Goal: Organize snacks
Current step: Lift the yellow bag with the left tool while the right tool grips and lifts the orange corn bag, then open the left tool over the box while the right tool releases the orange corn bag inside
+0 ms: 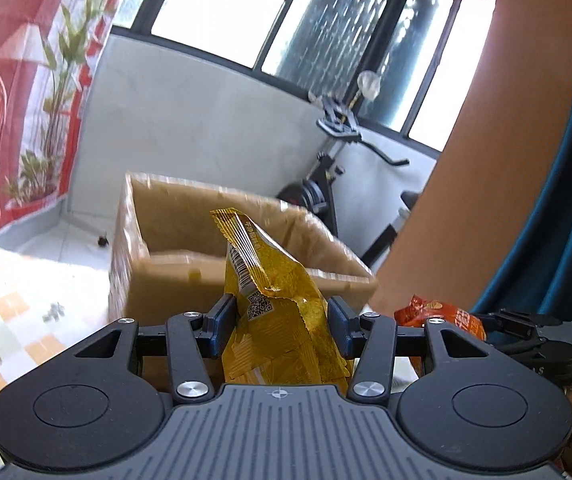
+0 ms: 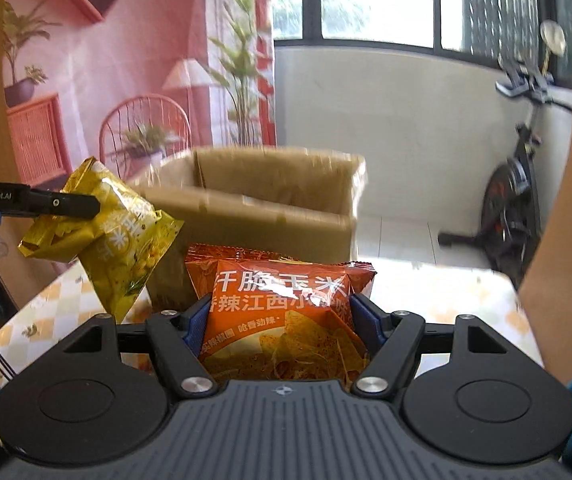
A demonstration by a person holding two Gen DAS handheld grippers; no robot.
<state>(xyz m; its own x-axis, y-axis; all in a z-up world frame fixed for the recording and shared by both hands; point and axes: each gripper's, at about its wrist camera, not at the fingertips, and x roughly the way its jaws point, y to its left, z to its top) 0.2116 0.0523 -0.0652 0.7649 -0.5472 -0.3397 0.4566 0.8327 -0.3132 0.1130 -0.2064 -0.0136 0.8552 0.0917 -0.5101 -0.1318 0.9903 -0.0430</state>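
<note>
- Our left gripper [image 1: 282, 322] pinches a yellow snack bag [image 1: 274, 308] between its blue pads; the bag stands up between the fingers, its crimped top edge and barcode strip leaning toward the far left.
- From the right wrist view the same yellow bag [image 2: 120, 236] hangs at the left, above the near edge of the table, clamped near its top by the left gripper [image 2: 66, 204].
- Our right gripper [image 2: 280, 320] is closed on an orange snack bag [image 2: 282, 312], pads pressing both of its sides; the bag's printed front faces the camera.
- The orange bag [image 1: 442, 314] also shows at the right of the left wrist view, low beside the left gripper.
- A brown cardboard box [image 1: 174, 220] sits open-topped on the table, just beyond both bags; we cannot see its floor.
- The table [image 2: 446, 292] carries a checked orange-and-white cloth.
- An exercise bike [image 2: 514, 200] stands far right by the window wall.
</note>
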